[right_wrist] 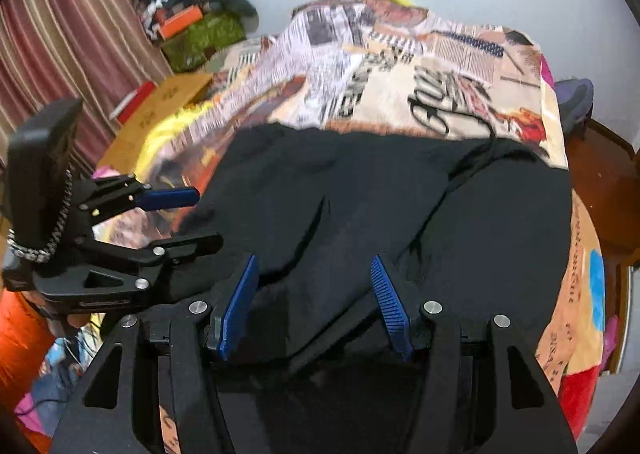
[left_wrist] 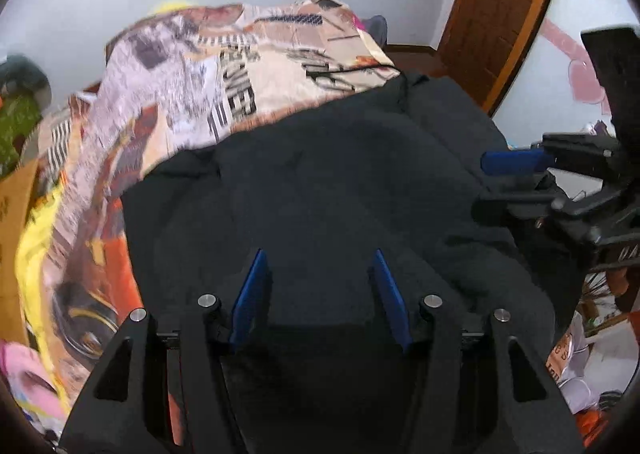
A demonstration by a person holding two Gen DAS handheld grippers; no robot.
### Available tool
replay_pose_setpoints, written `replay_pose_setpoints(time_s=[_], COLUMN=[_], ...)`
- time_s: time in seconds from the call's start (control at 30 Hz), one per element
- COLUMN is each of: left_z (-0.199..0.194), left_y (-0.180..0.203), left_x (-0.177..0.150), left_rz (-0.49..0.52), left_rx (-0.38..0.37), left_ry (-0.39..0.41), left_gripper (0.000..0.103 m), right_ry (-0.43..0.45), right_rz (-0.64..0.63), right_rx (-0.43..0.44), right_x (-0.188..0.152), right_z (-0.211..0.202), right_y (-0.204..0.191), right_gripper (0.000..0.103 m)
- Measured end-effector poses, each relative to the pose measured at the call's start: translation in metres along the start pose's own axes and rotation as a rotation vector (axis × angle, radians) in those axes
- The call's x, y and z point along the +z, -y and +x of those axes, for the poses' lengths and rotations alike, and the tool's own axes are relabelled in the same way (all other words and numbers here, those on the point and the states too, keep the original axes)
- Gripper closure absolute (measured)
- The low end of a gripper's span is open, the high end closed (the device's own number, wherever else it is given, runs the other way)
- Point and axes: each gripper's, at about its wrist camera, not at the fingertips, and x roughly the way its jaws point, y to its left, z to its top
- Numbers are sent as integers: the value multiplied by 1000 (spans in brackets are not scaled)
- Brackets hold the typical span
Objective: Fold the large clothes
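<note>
A large black garment [left_wrist: 340, 173] lies spread over the near part of a bed, creased, with a thin black cord at its far edge [right_wrist: 476, 157]. My left gripper [left_wrist: 319, 258] points down over the garment's near left part. Its blue pads [left_wrist: 252, 294] stand apart with only flat cloth below them. My right gripper [right_wrist: 314, 260] hovers over the garment's near middle, open, with a fold of cloth under the gap but nothing pinched. Each gripper shows in the other's view: the right gripper [left_wrist: 486, 185] at the garment's right edge, the left gripper [right_wrist: 196, 219] at its left edge.
A newspaper-print bedcover [right_wrist: 400, 73] lies under the garment. A brown wooden door [left_wrist: 500, 13] stands at the right and a striped curtain [right_wrist: 60, 33] at the left. A cardboard box [right_wrist: 160, 105] and a clutter pile [right_wrist: 192, 21] sit beside the bed. A wooden bed frame [right_wrist: 600, 173] borders the right side.
</note>
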Motion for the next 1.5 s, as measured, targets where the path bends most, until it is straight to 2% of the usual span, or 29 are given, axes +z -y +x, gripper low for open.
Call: replay_pose_setpoints(time_s=[0.17,0.27,0.43,0.57,0.77,1.0,1.03,1.17,1.27,1.5], left_z=[21,23,18,1,-31,-42,-41,-27,-5,51], left_y=[-1,5,2,-5,-46,-110,-119,-155,-178,-210], left_x=[-22,-29,-22,-12,8,12,10,-1,-15,-44], left_rz=[-61,-51,-61,-57,-149,-280,-299,-403,-485,-648], left_rx=[9,38,52,82,142,192,195,167,114,-24], left_ry=[-31,-5,-8,32,128,146,143,107,54,-48], left_gripper=[45,45,45,45,41,41,41,41,41,41], right_ry=[-31,-29,-23,8,95,194,229,246,235,139], right_rz=[-6,-23,-15,13,73,162,176,247,311,447], right_rx=[-24,-40,-37,-29,-41,-103,-108,-143,-148,-81], right_x=[-19,-22,-21,-15,0,15,16,16,13,-1], right_z=[10,9,2,-6,-32,-61,-64,-69,-66,-40], right_y=[0,-4,-2,3,25,64,69,98,118,159], right_gripper=[48,48,48,48,48,48,48,48,48,48])
